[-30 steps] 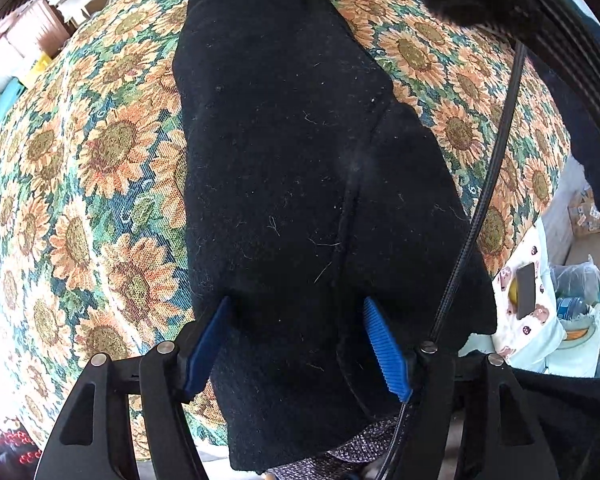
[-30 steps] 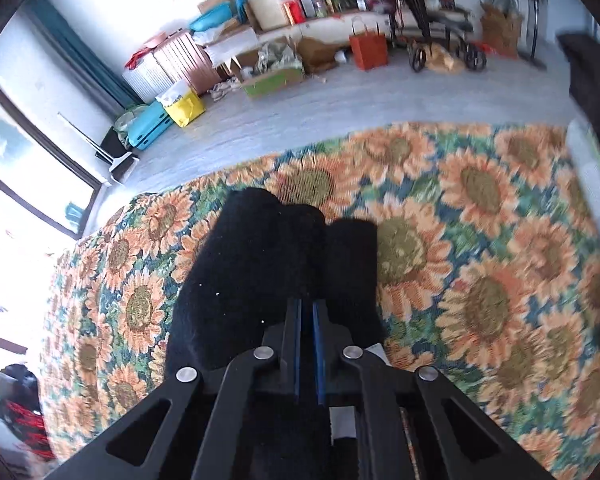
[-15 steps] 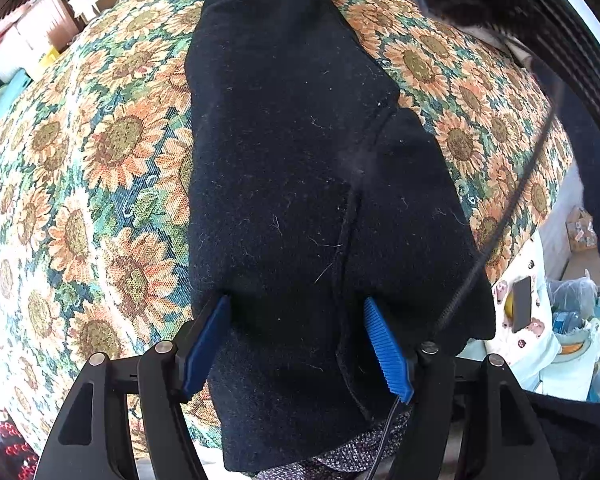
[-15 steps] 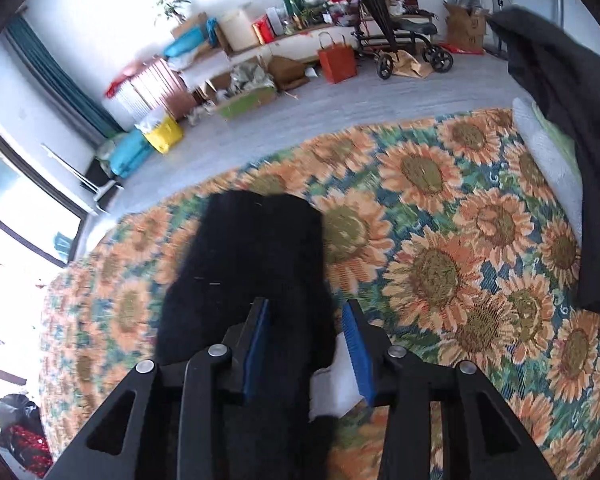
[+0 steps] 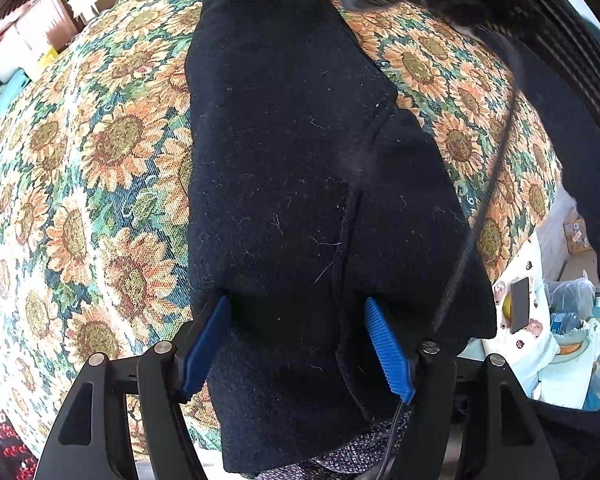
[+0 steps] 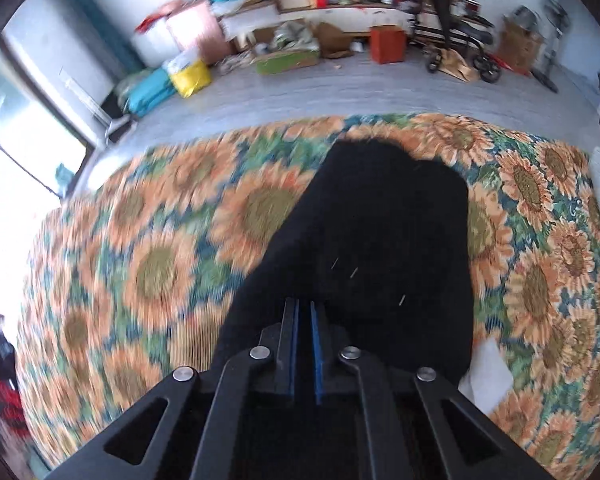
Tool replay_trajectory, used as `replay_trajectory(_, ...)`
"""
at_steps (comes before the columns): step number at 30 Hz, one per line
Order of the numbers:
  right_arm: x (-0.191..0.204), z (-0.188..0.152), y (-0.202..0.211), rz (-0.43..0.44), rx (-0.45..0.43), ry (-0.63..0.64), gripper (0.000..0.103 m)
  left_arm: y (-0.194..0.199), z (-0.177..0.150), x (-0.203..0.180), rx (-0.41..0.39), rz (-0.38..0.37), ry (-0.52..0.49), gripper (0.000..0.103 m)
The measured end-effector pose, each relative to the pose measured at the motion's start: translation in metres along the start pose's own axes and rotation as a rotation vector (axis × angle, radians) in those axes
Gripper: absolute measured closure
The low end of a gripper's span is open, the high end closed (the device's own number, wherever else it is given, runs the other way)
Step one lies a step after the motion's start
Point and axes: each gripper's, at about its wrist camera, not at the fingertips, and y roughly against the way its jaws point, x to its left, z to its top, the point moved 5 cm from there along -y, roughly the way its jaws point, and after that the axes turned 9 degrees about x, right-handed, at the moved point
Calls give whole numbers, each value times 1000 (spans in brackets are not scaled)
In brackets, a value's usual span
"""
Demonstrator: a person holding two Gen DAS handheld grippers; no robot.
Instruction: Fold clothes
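Sunflower cloth point(image 5: 112, 148) covers the surface; a black garment point(image 5: 296, 184) lies lengthwise along it. Left tool point(image 5: 296, 344) straddles its near end, spread. Right tool point(image 6: 304, 344) is pressed together over its far end.

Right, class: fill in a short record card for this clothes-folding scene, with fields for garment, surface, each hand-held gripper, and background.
garment: black garment, lying long on the cloth
surface: sunflower cloth
left hand-held gripper: open, pads either side of the garment
right hand-held gripper: shut over the garment; any grip unclear
background: cluttered floor, red bag
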Motion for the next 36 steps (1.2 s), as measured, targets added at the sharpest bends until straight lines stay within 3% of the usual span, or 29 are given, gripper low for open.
replay_trajectory(5, -11, 15, -1, 8, -49, -75, 97, 0, -4, 0, -16, -15, 5, 31)
replay_trajectory(6, -11, 14, 2, 22, -55, -74, 93, 0, -5, 0, -20, -17, 6, 30)
replay_trajectory(7, -12, 11, 7, 29, -65, -64, 81, 0, -6, 0, -24, -19, 7, 30)
replay_trajectory(12, -19, -20, 42, -12, -81, 3, 65, 0, -9, -2, -30, -11, 16, 30)
replay_trajectory(16, -33, -43, 60, -81, -38, 24, 64, 3, -13, -5, -40, 4, 36, 30)
replay_trajectory(20, -49, -74, 71, -37, -6, -12, 63, 18, -22, -2, -89, -1, 119, 29)
replay_trajectory(24, -51, -126, 89, 30, -17, 1, 61, 53, -47, 12, -263, -82, 232, 30)
replay_trajectory(27, -44, -185, 104, 135, -65, 11, 53, 72, -74, 26, -413, -170, 316, 29)
replay_trajectory(29, -39, -229, 116, 212, -101, 15, 52, 83, -60, 57, -483, -206, 370, 30)
replay_trajectory(30, -36, -251, 122, 243, -121, 18, 52, 85, -60, 76, -506, -228, 394, 30)
replay_trajectory(36, -17, -342, 140, 336, -186, 2, 51, 59, -76, 71, -510, -400, 521, 30)
